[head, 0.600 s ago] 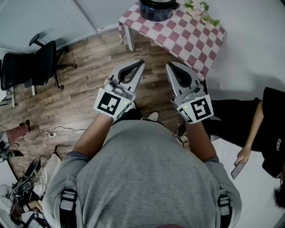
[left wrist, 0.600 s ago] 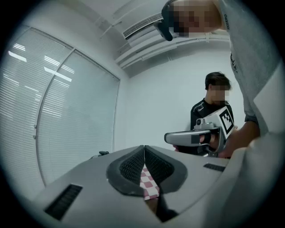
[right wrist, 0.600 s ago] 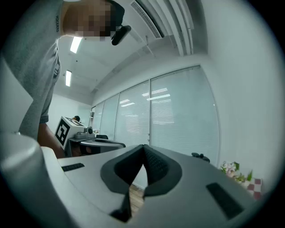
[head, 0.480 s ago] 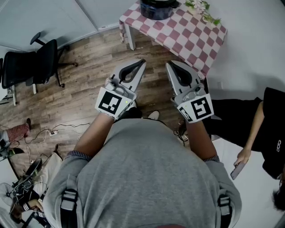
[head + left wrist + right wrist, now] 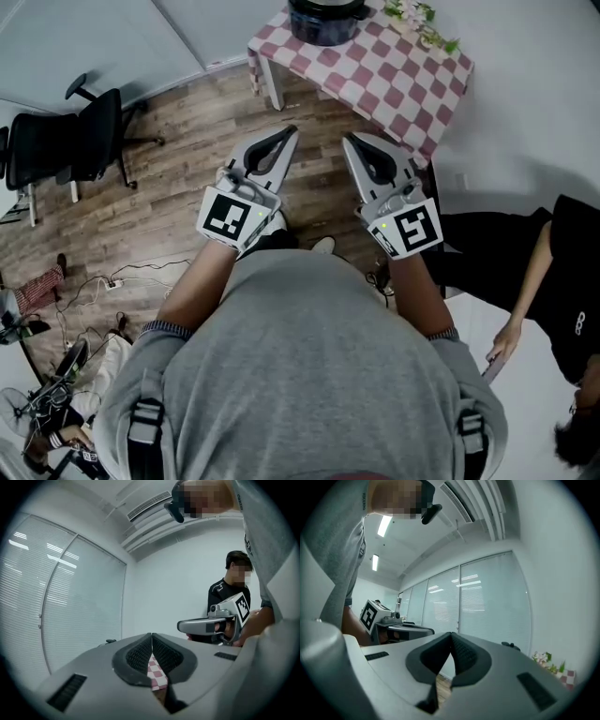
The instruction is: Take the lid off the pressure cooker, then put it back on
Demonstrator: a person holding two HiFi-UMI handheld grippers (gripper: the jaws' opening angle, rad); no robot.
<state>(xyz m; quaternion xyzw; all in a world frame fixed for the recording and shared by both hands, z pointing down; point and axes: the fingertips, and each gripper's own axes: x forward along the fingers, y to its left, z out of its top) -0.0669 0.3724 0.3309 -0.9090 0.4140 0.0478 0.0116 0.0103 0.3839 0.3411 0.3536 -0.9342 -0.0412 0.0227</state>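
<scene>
The dark pressure cooker (image 5: pixel 326 19) with its lid on stands on a small table with a red-and-white checked cloth (image 5: pixel 394 75) at the top of the head view, partly cut off by the frame edge. My left gripper (image 5: pixel 292 131) and right gripper (image 5: pixel 349 139) are held side by side in front of my chest, well short of the table, both shut with nothing between the jaws. In the left gripper view the left gripper (image 5: pixel 151 634) has its tips touching, with checked cloth (image 5: pixel 157 673) showing below. The right gripper (image 5: pixel 451 633) is likewise closed and empty.
A black office chair (image 5: pixel 70 141) stands on the wood floor at the left. Cables and clutter (image 5: pixel 56 356) lie at the lower left. A seated person in black (image 5: pixel 553 281) is at the right, by the white wall. Artificial flowers (image 5: pixel 422 23) lie on the table.
Both grippers have shifted slightly up and to the left in the head view, still shut; the table sits a little lower-left in frame as the head camera moved.
</scene>
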